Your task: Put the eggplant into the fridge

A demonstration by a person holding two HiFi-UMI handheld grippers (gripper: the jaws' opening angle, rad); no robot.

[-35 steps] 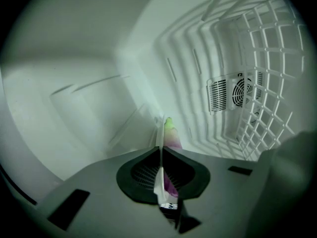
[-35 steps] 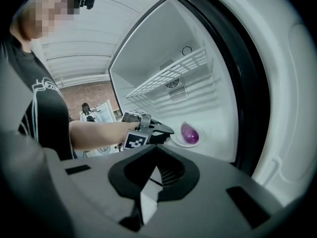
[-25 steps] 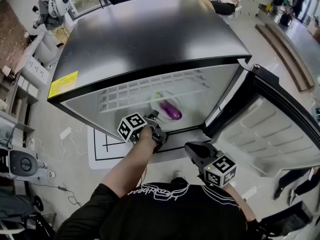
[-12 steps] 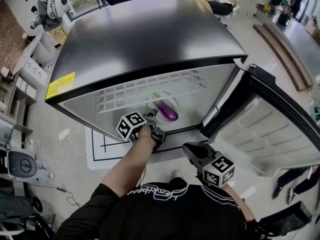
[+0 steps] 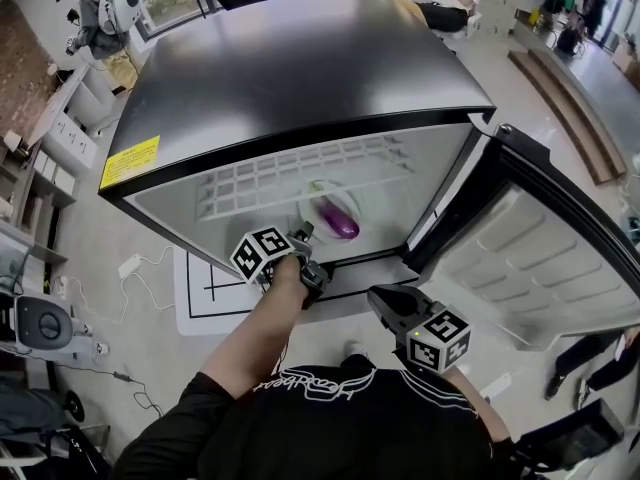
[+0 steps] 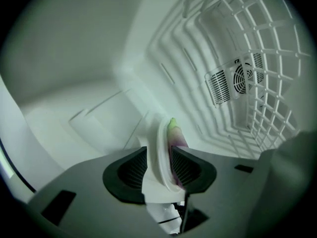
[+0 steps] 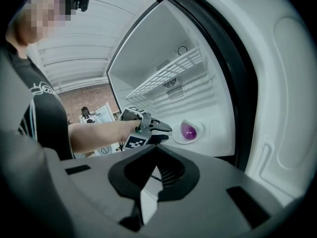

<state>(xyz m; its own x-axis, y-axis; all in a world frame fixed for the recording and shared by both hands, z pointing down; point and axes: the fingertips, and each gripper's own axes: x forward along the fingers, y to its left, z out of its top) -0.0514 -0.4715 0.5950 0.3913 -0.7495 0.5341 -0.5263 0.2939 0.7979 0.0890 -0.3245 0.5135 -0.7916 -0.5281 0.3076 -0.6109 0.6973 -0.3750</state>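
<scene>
Only up close: plate (image 6: 161, 133) between left gripper's (image 6: 158, 152) just-opened jaws.

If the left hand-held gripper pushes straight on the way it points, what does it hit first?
The white plate: its rim stands between the left hand-held gripper's jaws, which have just been opening, with the eggplant on it. Behind them, probably the fridge's ribbed inner wall.

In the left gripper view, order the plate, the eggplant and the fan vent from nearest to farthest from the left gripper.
1. Plate: its rim stands between the jaws of the left gripper, which have just been opening.
2. Eggplant: lying on the plate, just beyond the jaws.
3. Fan vent: on the ribbed wall of the fridge, upper right.
</scene>
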